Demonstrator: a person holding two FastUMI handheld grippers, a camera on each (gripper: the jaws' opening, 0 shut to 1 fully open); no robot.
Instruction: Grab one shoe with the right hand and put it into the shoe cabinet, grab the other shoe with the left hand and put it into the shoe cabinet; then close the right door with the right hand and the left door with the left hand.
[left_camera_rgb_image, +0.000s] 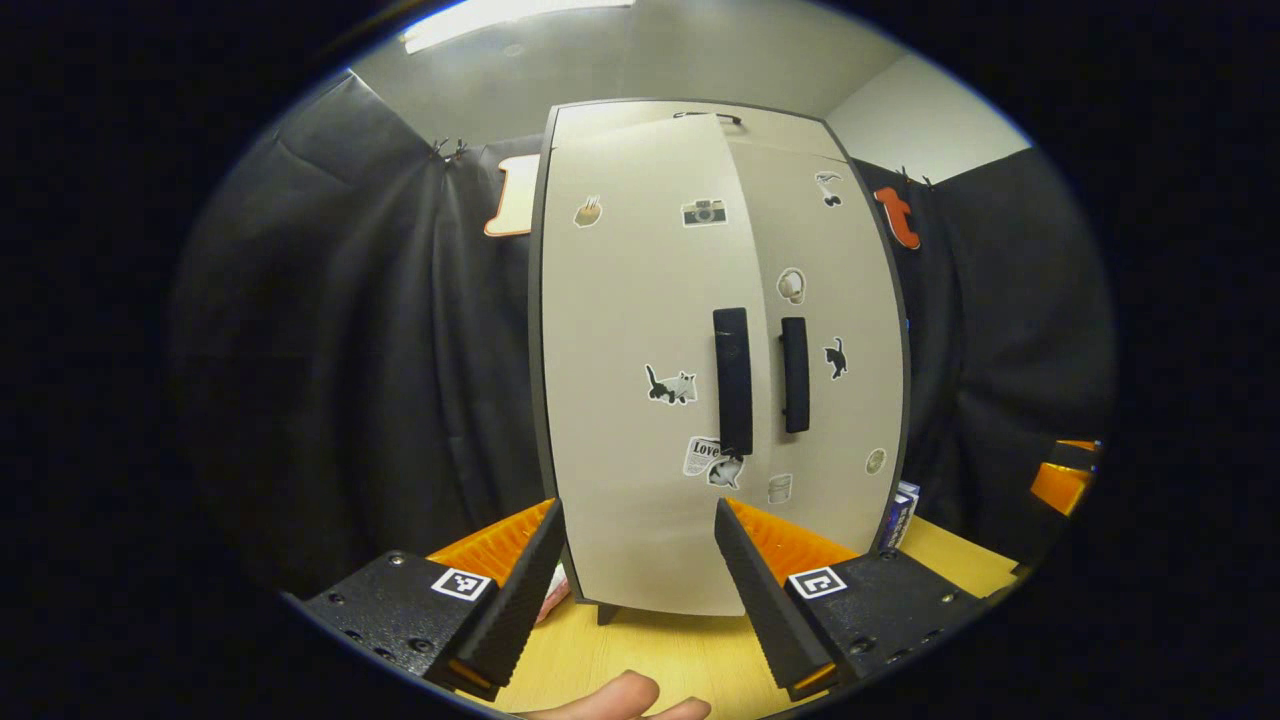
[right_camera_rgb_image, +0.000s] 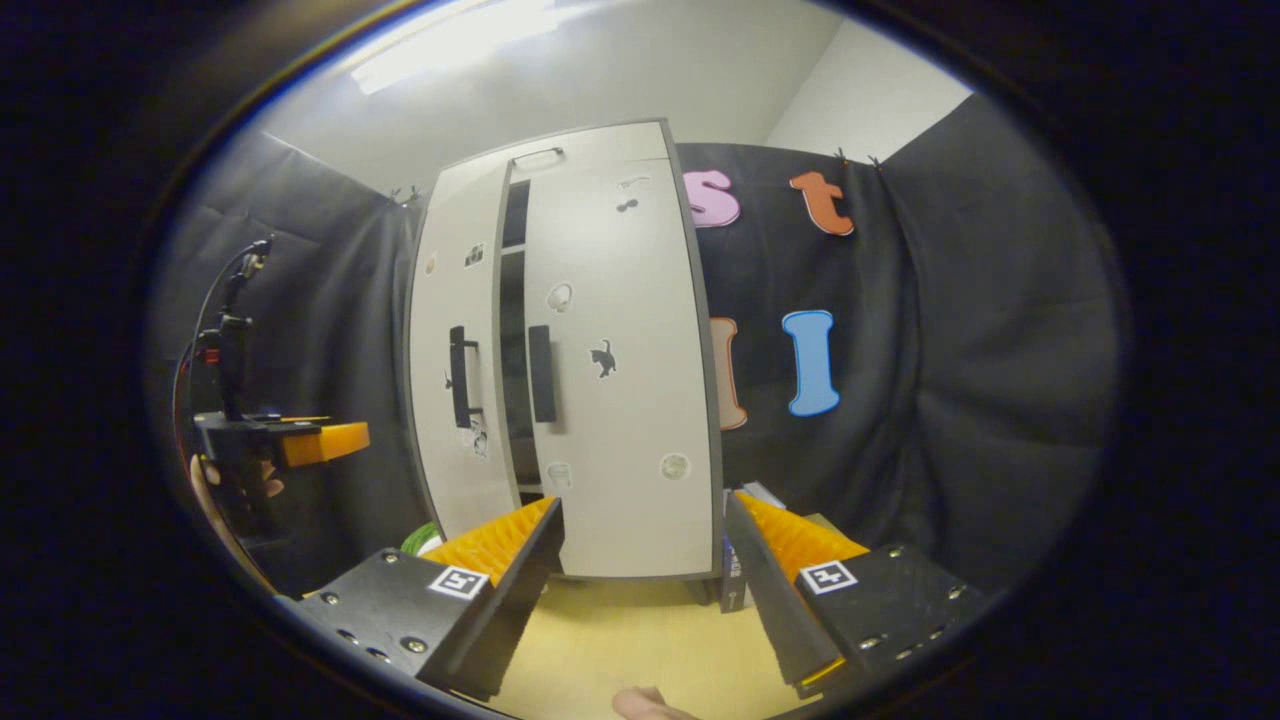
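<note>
**Both hand-held grippers open, empty, facing the shoe cabinet**

We note the left hand-held gripper (left_camera_rgb_image: 637, 575) spread wide, gripping nothing, just before the left door (left_camera_rgb_image: 640, 400). The right hand-held gripper (right_camera_rgb_image: 643, 580) is likewise wide and empty. The right gripper view shows a dark gap between left door and right door (right_camera_rgb_image: 620, 380); the left gripper view does not. The shoe cabinet (right_camera_rgb_image: 560, 360) stands on the table (right_camera_rgb_image: 620, 640).

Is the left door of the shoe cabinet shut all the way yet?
No: in the right gripper view the left door stands ajar, with a dark gap between it and the closed right door.
</note>
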